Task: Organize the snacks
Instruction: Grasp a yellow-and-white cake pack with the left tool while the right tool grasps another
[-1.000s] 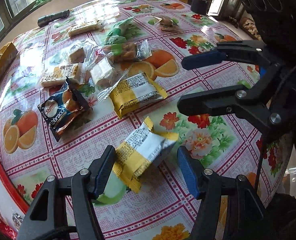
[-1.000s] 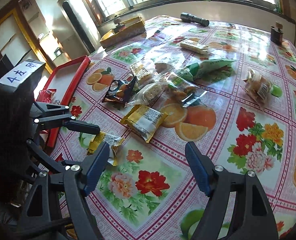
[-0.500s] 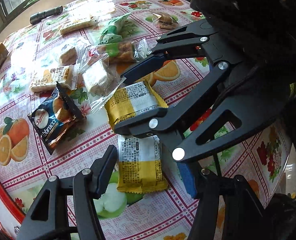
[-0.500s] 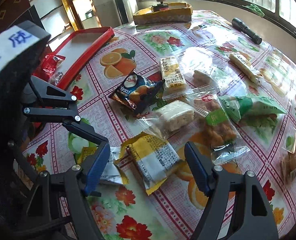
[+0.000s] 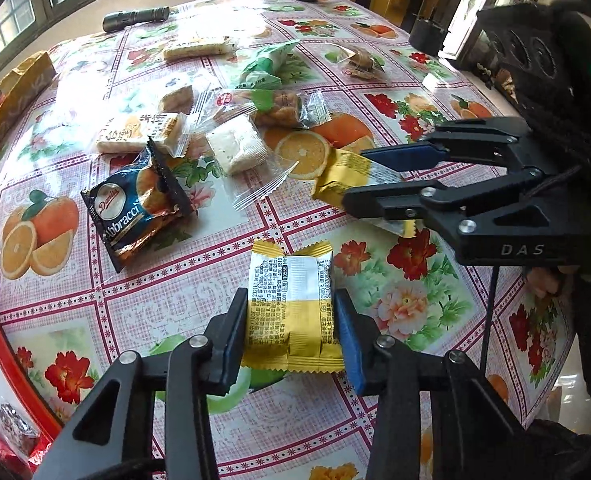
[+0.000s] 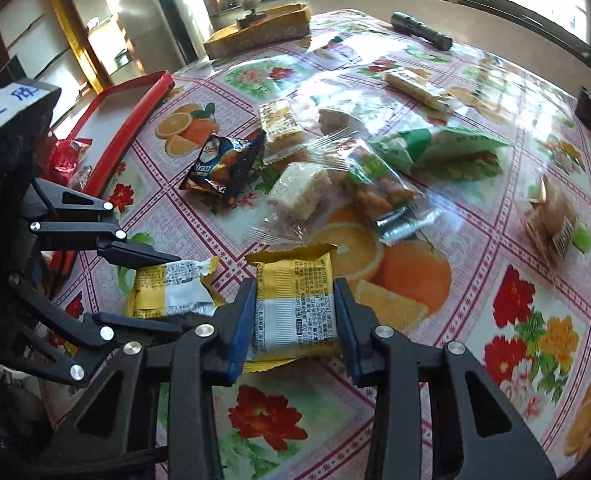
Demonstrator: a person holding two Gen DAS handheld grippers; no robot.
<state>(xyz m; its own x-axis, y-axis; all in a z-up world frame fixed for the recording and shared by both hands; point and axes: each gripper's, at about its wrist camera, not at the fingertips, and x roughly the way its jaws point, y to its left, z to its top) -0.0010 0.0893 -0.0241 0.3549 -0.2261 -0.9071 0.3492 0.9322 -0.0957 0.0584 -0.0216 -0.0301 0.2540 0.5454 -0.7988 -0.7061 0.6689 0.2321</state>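
My left gripper (image 5: pixel 291 320) is shut on a yellow-and-white snack packet (image 5: pixel 291 300) lying on the flowered tablecloth. My right gripper (image 6: pixel 295 312) is shut on a second yellow-and-white packet (image 6: pixel 295 300). In the left wrist view the right gripper (image 5: pixel 359 178) shows at the right, holding its packet (image 5: pixel 343 176). In the right wrist view the left gripper (image 6: pixel 163 286) shows at the left with its packet (image 6: pixel 171 292). A red tray (image 6: pixel 135 100) lies at the table's left edge.
Loose snacks lie beyond: a dark blue Abbracci bag (image 5: pixel 135 208), a white cake in clear wrap (image 5: pixel 237 148), a green packet (image 5: pixel 263 68), a nut bag (image 5: pixel 283 104). A black flashlight (image 5: pixel 135 18) and a yellow box (image 6: pixel 259 32) lie at the far side.
Both grippers have closed, each on a yellow-and-white packet. The right gripper has drawn back to the right in the left wrist view.
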